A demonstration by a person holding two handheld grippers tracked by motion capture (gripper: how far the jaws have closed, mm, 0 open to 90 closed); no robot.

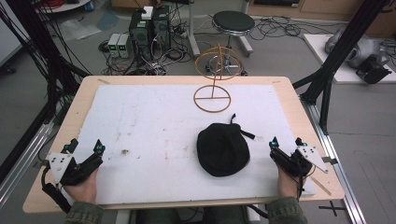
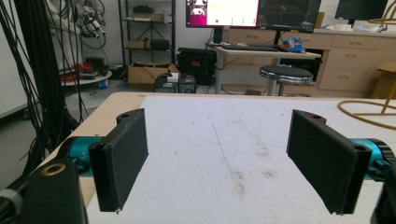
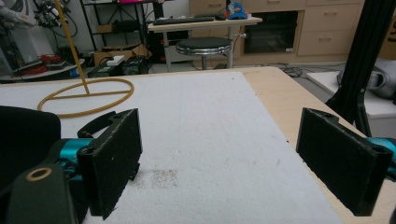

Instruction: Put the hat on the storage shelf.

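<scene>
Black cap (image 1: 222, 149) lies on white mat (image 1: 154, 126) near right gripper (image 1: 285, 150), wire stand (image 1: 213, 79) well behind; both tongs released & empty, left gripper (image 1: 86, 154) far off, so I'd pinch the brim w/ right, approx.

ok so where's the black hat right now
In the high view the black hat lies on the white mat, right of centre, beside the right tongs and nearer than the yellow stand.

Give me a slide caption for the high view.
Two hand-held open grippers, left and right, rest beside a black cap near a wire stand.
</scene>
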